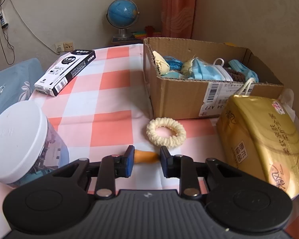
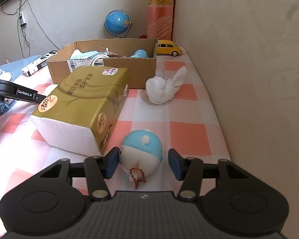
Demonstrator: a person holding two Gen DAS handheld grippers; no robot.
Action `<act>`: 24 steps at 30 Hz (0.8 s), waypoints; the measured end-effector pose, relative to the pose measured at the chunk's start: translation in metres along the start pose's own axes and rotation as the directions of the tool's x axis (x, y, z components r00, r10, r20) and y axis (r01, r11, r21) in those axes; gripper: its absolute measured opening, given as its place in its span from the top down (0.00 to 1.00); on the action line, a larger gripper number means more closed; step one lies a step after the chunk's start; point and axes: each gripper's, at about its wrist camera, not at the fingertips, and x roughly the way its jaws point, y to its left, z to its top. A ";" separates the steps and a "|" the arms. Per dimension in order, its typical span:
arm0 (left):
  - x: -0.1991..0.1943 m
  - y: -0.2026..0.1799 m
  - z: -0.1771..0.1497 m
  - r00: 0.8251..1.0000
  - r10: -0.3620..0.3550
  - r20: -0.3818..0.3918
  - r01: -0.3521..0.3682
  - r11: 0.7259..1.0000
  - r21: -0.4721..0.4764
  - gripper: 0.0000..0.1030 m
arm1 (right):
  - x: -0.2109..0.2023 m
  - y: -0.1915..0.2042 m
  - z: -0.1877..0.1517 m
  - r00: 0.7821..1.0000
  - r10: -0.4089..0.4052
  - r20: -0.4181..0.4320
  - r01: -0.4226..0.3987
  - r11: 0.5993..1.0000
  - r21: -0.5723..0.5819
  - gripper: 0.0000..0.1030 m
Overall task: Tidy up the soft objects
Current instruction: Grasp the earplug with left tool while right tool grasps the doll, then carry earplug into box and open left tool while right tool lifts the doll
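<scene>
Soft orange piece [image 1: 146, 156] sits clamped between the left gripper [image 1: 146, 157] fingers, low over the checked bench [image 1: 109, 99]. Right gripper [image 2: 143, 162] fingers stand apart around a blue-white plush [image 2: 142, 149]; one touches it. Cardboard box [image 1: 181, 99] beyond holds masks.

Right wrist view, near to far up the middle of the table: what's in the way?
Right gripper → blue-and-white plush → white cloth bundle → cardboard box → globe
</scene>
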 end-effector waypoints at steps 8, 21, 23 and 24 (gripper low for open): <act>-0.012 0.002 0.002 1.000 -0.017 -0.004 0.017 0.999 0.028 0.75 | -0.005 0.002 0.003 1.000 -0.014 0.003 0.014 1.000 -0.004 0.52; -0.067 -0.007 -0.002 0.993 -0.106 -0.047 0.111 0.988 0.110 0.75 | -0.036 0.006 0.010 0.999 -0.027 0.039 0.028 0.999 -0.027 0.52; -0.073 -0.009 -0.004 0.993 -0.109 -0.049 0.114 0.986 0.122 0.75 | -0.041 0.007 0.011 0.999 -0.024 0.047 0.026 0.999 -0.033 0.52; -0.077 -0.010 -0.005 0.993 -0.108 -0.051 0.114 0.985 0.130 0.75 | -0.044 0.008 0.012 0.998 -0.022 0.051 0.024 0.999 -0.038 0.52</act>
